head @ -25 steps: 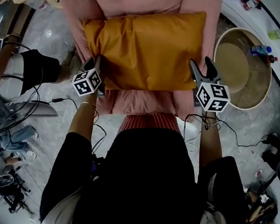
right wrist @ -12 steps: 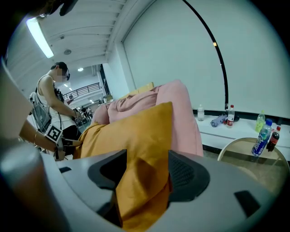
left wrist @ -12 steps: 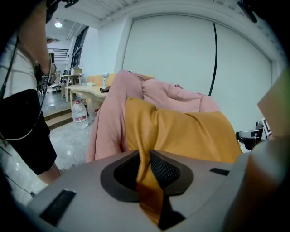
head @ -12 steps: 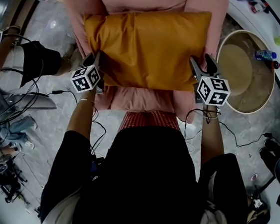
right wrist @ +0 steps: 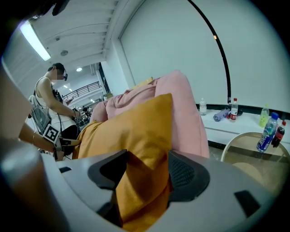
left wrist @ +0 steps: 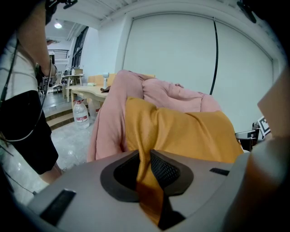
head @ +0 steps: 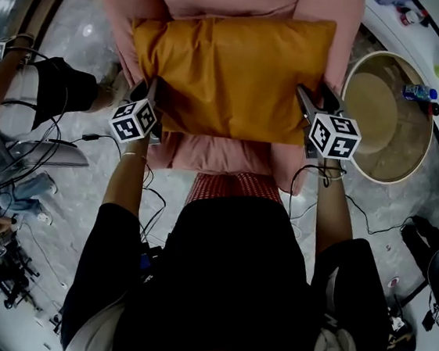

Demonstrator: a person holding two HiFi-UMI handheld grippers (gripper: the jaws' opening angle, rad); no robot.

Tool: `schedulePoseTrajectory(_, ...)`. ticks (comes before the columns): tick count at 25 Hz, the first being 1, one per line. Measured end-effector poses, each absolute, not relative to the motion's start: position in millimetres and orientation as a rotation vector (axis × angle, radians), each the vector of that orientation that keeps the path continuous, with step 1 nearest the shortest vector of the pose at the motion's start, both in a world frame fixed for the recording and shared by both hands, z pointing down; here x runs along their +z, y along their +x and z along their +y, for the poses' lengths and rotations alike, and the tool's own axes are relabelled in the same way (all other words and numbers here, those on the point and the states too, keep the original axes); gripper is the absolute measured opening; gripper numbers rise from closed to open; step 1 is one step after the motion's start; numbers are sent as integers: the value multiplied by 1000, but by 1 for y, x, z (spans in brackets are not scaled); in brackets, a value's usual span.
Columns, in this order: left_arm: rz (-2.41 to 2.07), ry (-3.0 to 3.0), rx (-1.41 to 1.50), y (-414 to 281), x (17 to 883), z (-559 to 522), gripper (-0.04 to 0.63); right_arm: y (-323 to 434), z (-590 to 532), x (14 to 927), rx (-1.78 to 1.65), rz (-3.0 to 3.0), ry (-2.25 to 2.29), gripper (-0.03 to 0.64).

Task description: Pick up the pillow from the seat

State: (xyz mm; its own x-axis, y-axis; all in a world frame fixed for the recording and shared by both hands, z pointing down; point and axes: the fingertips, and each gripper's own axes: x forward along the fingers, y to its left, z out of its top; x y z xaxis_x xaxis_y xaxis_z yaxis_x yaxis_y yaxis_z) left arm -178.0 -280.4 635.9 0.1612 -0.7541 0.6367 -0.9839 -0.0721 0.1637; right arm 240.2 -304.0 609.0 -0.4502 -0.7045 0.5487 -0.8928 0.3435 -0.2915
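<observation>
Two near corners of the orange pillow (head: 231,74) are caught. Our left tongs (head: 150,92) are clenched on a thin fold of fabric at the left corner, and our right tongs (head: 313,99) grasp a thicker bunch at the right one. We see the pillow lying across the pink seat (head: 221,157), against the pink cushions behind it. A round tan basin (head: 384,111) stands just beside the seat on our right.

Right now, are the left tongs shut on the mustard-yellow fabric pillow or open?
Shut: the left gripper view shows the left tongs pinching a fold of the mustard-yellow fabric pillow.
</observation>
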Motion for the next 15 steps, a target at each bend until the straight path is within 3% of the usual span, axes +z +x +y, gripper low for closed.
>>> schedulePoseTrajectory(12, -1648, 1873, 490, -179, 635, -277, 79, 236, -304, 619, 945, -2271, 1479, 270)
schedulePoseTrajectory(15, -1651, 1866, 468, -178, 636, -277, 78, 234, -303, 619, 972, -2283, 1486, 244)
